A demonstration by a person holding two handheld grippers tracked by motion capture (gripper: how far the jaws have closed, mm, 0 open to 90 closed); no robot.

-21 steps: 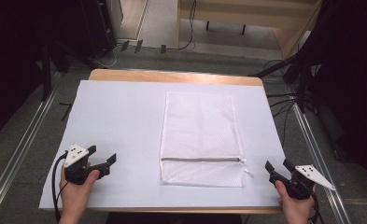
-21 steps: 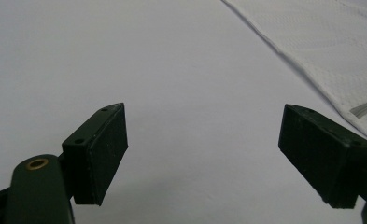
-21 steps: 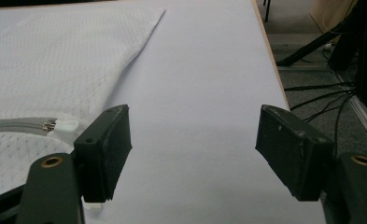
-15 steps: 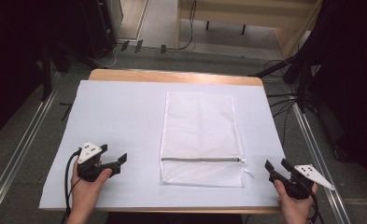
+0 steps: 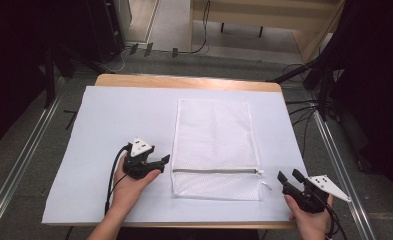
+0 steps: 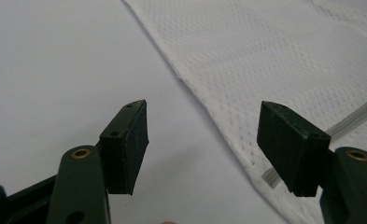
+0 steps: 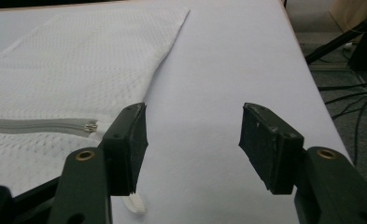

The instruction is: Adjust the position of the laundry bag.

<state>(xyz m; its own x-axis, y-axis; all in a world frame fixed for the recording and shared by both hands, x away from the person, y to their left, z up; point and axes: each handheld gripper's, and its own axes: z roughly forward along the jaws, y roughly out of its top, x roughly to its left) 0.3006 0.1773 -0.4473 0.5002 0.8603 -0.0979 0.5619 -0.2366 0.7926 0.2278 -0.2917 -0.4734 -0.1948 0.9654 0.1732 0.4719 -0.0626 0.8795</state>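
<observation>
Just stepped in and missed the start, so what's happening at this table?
A person holds a pair of tongs in each hand over a white sheet on the table. A white mesh laundry bag lies flat in the middle, its zipper closed. The left tongs are open right beside the bag's left edge near the zipper end, touching nothing. The right tongs are open too, off the bag's near right corner by the zipper pull.

Both grippers were black with brass-coloured screws, each topped by a grey three-cornered plate and trailing a black cable.
</observation>
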